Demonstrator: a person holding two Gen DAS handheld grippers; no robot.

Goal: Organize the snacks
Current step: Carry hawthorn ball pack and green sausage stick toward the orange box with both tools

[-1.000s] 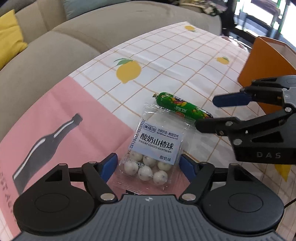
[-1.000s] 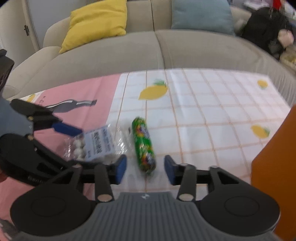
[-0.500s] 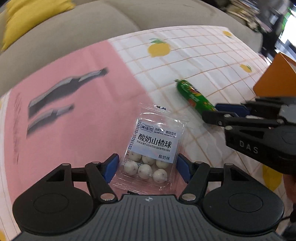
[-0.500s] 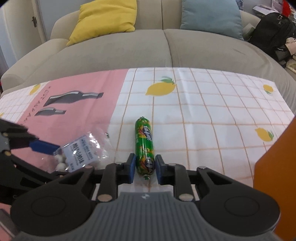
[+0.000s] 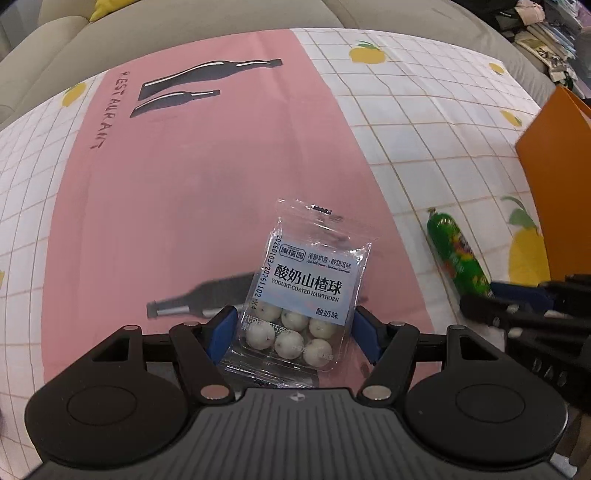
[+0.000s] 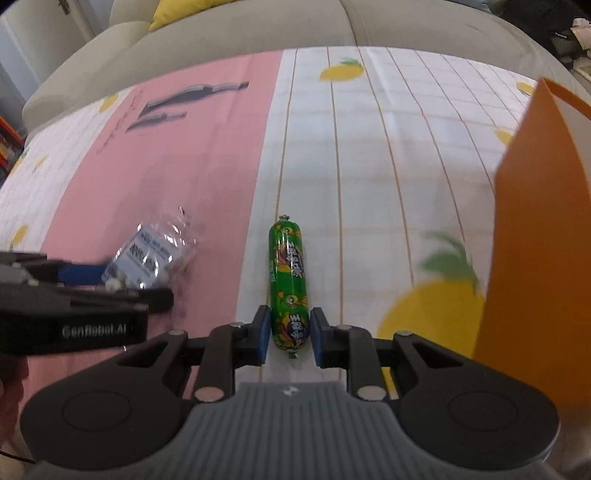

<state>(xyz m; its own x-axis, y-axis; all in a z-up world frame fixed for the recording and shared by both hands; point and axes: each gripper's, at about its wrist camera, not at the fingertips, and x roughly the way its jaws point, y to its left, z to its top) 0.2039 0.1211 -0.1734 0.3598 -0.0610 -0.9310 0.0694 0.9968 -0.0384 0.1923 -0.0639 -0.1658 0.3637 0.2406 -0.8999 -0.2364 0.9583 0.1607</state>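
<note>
I had the left gripper [image 5: 291, 328] set fairly wide, its blue pads bearing on the two side seams of the clear plastic packet of white yogurt-coated hawthorn balls [image 5: 306, 288]. I took the packet low, at the end where the balls had settled. My thinking was that the weight would hang near the pads and the printed label end would stick out ahead without flopping. From the right wrist view the packet looked to be carried clear of the pink and white checked tablecloth with lemon and bottle prints [image 5: 221, 166], though I could not be sure of the gap beneath it.

The right gripper [image 6: 290, 332] was narrow, with the green foil-wrapped sausage stick [image 6: 288, 273] between its pads, gripped near its closer crimped end. The stick lay straight along the line of the fingers, so the rest of it pointed forward. The jaws were opening a touch, but the pads looked to be pressed to the wrapper on both sides. I judged this a loosening of the squeeze on a soft stick, not a release.

The tall orange paper bag [image 6: 535, 240] stood upright at the right edge of the cloth, just beside the sausage stick. I took it for the place where the snacks belonged, which is why both grippers carried their snacks side by side on that side of the table. The beige sofa [image 6: 240, 29] sat beyond the far edge.
</note>
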